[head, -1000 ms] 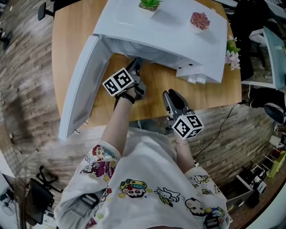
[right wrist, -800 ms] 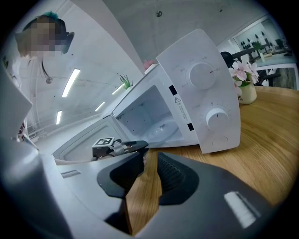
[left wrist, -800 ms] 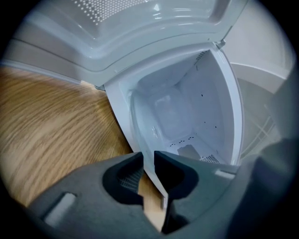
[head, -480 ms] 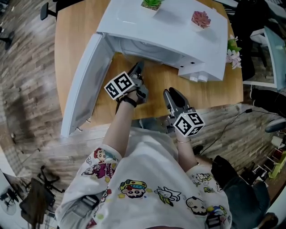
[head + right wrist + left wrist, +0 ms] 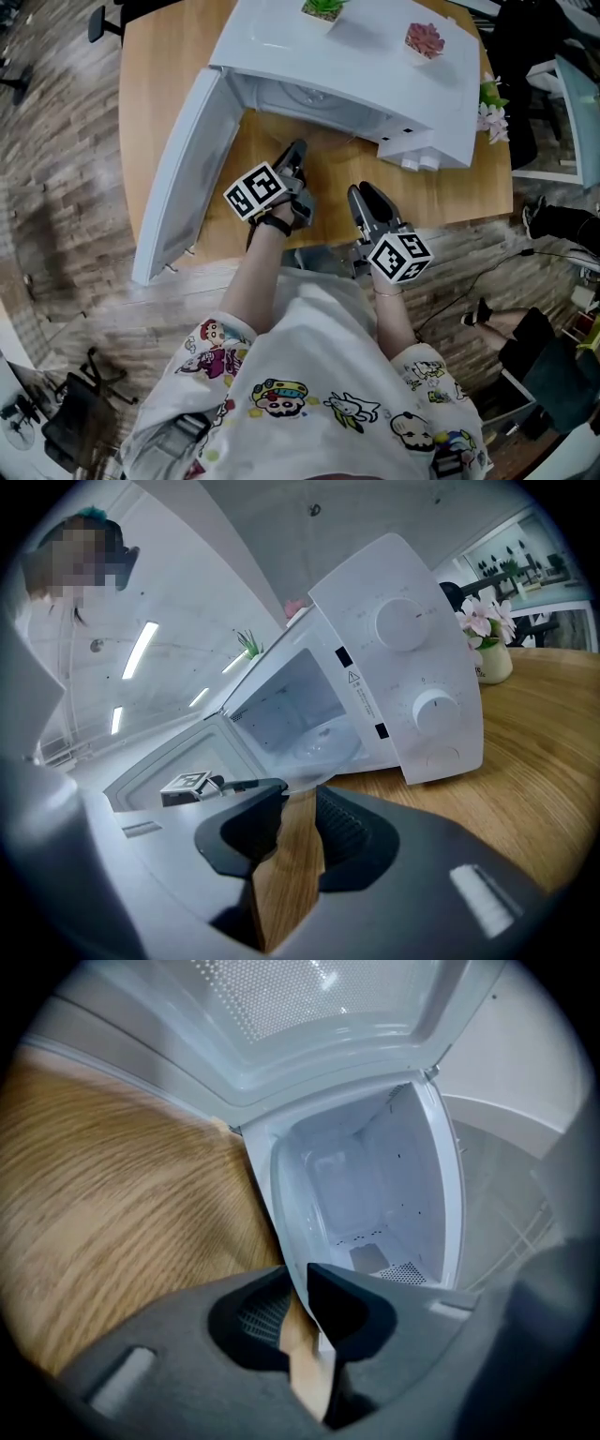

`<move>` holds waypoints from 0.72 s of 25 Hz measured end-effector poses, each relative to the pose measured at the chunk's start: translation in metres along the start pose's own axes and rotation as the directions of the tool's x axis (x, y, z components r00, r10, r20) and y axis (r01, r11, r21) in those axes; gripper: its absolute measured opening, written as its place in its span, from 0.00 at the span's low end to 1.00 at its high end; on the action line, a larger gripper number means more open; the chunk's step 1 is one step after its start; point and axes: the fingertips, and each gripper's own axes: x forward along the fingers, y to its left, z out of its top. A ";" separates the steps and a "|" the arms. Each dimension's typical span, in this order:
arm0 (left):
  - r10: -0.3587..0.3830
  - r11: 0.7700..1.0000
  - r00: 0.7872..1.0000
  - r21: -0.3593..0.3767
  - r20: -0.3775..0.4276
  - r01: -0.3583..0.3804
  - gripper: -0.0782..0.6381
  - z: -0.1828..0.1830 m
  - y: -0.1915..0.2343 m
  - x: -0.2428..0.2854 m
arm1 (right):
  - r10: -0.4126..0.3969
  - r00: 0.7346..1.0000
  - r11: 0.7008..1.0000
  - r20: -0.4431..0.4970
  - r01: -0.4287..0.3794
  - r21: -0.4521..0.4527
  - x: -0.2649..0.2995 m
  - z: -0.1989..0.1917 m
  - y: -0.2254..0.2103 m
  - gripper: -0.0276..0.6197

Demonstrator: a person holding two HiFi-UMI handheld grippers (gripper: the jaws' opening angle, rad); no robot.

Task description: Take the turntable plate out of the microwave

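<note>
On the table (image 5: 450, 197), the microwave (image 5: 356, 56) has its door (image 5: 178, 178) open, but the plate (image 5: 323, 745) lies inside, untouched. Near the opening, the left gripper (image 5: 295, 150) has just been narrowing its empty jaws. The right gripper (image 5: 366, 195) hovers beside it, jaws apart, empty. Reaching in and lifting out remain.

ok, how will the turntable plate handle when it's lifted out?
The plate looks like clear glass, so it is likely stiff, heavy for its size and breakable. Its smooth surface is probably slippery in a pinch grip. It is round, so it could roll if set on edge.
</note>
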 end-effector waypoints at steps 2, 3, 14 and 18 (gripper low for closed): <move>-0.004 1.000 1.000 -0.009 0.001 0.004 0.18 -0.002 0.000 -0.003 | 0.002 1.000 1.000 -0.001 -0.002 0.000 0.001 0.000 0.000 0.22; -0.005 1.000 1.000 -0.012 0.001 0.005 0.18 -0.003 0.000 -0.004 | 0.002 1.000 1.000 -0.002 -0.002 0.000 0.002 0.000 0.000 0.22; -0.014 0.999 1.000 -0.044 0.002 0.015 0.17 -0.008 0.000 -0.017 | 0.011 1.000 0.999 -0.020 -0.010 0.053 0.031 -0.001 -0.013 0.22; -0.018 0.999 1.000 -0.050 0.003 0.019 0.17 -0.009 -0.001 -0.021 | 0.017 1.000 0.995 -0.023 -0.015 0.100 0.046 -0.003 -0.021 0.22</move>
